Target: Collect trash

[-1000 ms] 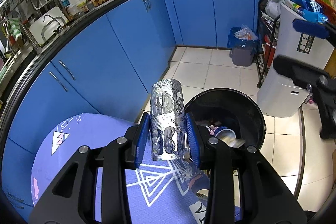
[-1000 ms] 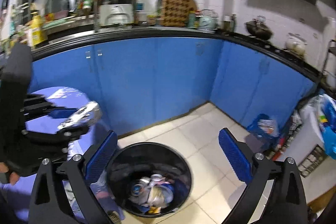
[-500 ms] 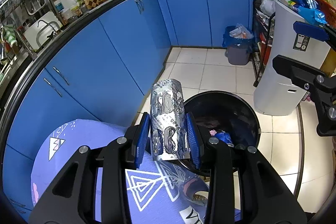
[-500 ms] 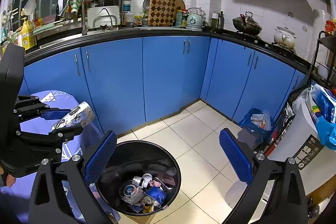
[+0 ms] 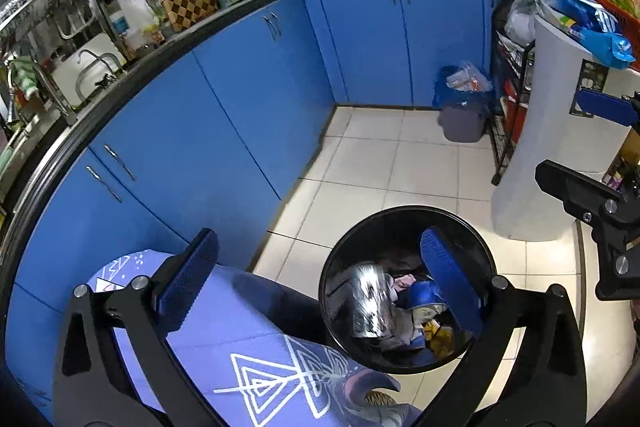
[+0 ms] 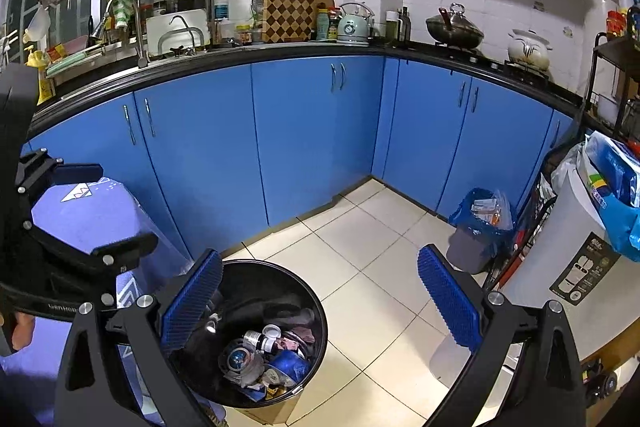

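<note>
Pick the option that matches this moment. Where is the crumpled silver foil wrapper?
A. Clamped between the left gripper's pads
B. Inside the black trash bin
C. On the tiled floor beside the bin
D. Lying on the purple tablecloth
B. In the left wrist view the silver foil wrapper shows inside the rim of the black trash bin, among other rubbish, while the left gripper stands wide open with nothing between its pads.

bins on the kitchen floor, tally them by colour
black round trash bin: 1
grey bin with a blue liner: 1
total: 2
</note>
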A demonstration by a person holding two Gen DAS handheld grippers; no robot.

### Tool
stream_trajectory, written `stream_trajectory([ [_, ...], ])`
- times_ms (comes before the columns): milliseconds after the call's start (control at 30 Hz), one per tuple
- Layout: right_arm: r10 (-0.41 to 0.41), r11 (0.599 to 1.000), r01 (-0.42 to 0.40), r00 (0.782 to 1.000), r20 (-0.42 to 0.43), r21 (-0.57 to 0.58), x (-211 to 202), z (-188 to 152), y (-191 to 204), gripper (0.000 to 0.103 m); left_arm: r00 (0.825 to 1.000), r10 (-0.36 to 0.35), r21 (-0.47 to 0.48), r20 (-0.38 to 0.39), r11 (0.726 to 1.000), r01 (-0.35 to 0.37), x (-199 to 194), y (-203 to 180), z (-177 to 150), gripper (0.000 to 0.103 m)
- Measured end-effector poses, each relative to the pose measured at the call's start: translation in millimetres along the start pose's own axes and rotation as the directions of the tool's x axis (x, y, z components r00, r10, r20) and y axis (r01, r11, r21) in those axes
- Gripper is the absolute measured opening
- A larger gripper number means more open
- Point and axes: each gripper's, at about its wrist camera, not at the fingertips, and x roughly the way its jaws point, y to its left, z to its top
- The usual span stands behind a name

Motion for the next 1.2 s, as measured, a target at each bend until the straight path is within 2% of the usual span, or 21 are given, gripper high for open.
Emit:
stream_trajectory([
  [67,-0.003,1.0,0.003,1.0,-0.005,0.002,2,-2,-2,0.096,1.0,0.02,0.003,-0.023,1.0,-0.02,6,-1,0,0.1],
  [167,-0.003,1.0,0.003,1.0,-0.011,0.012,5,-4,-4,0.096,0.998,0.058,-0.004,-0.016,0.998,-0.058,10,0,-2,0.1],
  [433,0.001,1.0,-0.001,1.0,-0.021,0.012,7,-7,-3,0.096,0.999,0.007,-0.026,-0.033,1.0,-0.008,13,6,-3,0.1],
  [767,0.0,1.0,0.0,1.0,-0.024,0.008,7,-7,-1,0.096,0.999,-0.02,-0.03,-0.035,0.999,0.019,9,4,-4,0.1],
  [1200,-0.001,1.0,0.001,1.0,-0.026,0.002,7,-8,0,0.096,0.999,-0.026,-0.019,-0.032,0.999,0.025,7,2,-4,0.1],
])
